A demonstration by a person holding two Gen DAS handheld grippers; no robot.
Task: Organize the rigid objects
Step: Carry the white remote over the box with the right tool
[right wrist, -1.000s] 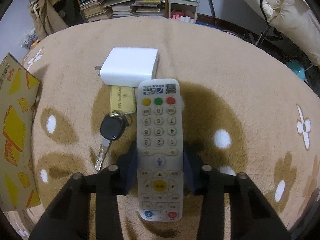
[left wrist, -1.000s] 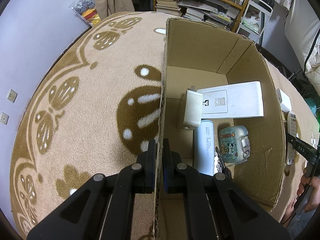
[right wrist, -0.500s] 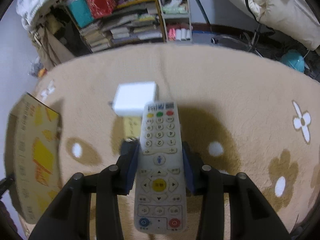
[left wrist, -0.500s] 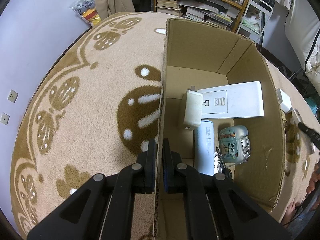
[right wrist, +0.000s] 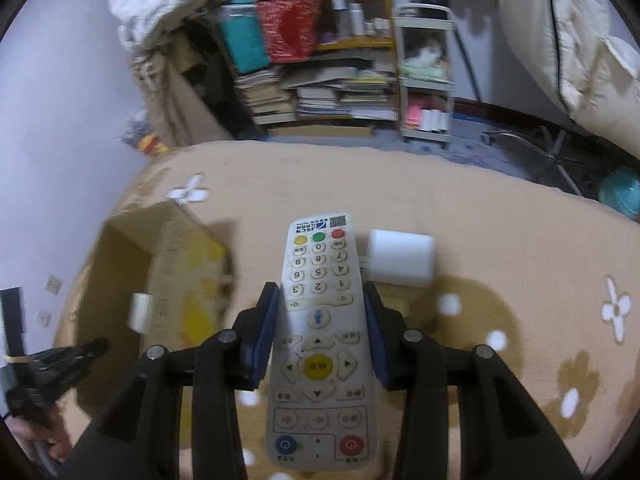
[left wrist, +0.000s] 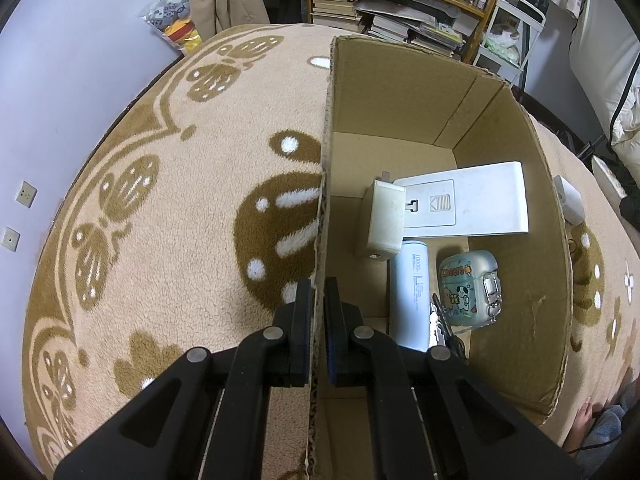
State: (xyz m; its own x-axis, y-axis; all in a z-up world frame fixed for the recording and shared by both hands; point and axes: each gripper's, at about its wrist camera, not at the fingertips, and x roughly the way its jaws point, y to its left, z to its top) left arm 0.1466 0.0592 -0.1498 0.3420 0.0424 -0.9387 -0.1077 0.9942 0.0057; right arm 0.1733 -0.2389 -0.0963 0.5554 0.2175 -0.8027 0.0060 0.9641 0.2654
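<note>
The left gripper has its fingers pinching the left wall of the open cardboard box, one finger outside over the patterned beige blanket and one inside. Left of those fingers the blanket lies bare and wide out to its curved border; right of them the box floor is partly filled. Just ahead and right of the inner finger a cream charger block leans against a flat white device; nearer and further right lie a pale blue power bank, a dark bunch of keys and a clear cartoon-printed case. The far end of the box floor, ahead of the fingers, is open, and the box's right wall stands close beside the case. Past that wall a white adapter shows on the blanket. The right wrist view alone shows the right gripper, its fingers clamped on the two long edges of a white remote control, keypad up, its numbered end reaching ahead of the fingertips and clear of the blanket. Left of these fingers, blurred, stands the box with yellow print outside, the left gripper at its near wall; right of the remote's far end the adapter rests on the blanket, with open blanket beyond. The box contents are seen clearly only from the left wrist.
</note>
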